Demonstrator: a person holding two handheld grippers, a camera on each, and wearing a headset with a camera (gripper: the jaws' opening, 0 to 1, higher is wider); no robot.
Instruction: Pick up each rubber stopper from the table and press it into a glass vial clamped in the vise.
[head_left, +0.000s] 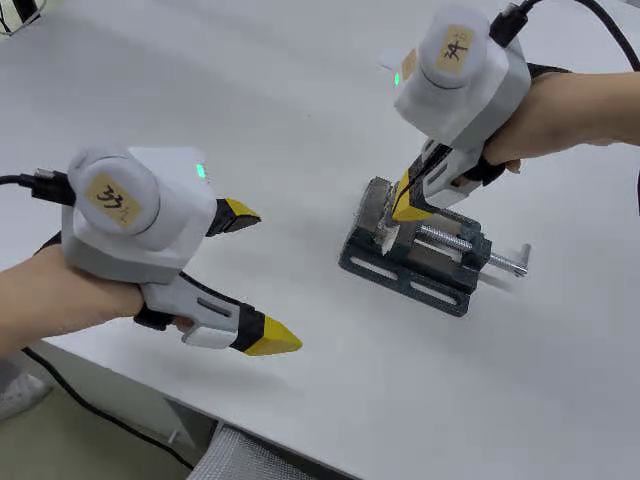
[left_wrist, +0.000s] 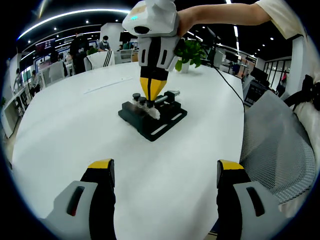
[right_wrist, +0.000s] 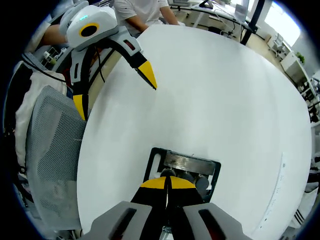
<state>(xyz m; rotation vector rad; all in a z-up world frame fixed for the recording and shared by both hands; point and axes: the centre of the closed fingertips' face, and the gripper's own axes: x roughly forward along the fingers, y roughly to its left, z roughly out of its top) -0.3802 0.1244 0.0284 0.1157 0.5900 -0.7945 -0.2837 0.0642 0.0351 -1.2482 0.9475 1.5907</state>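
right hand-held gripper (head_left: 408, 207): jaws together, tips down on glass vials (left_wrist: 140, 105) in vise (head_left: 400, 268) | left hand-held gripper (head_left: 275, 280): jaws apart, well clear of vise | rubber stoppers (left_wrist: 136, 95): atop vials; likely light, soft, grippy; pinch the sides, press squarely, since the glass is fragile

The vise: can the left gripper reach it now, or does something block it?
Probably yes for its body: bare table lies between the open left gripper and the vise. The shut right gripper sits over the vials, though.
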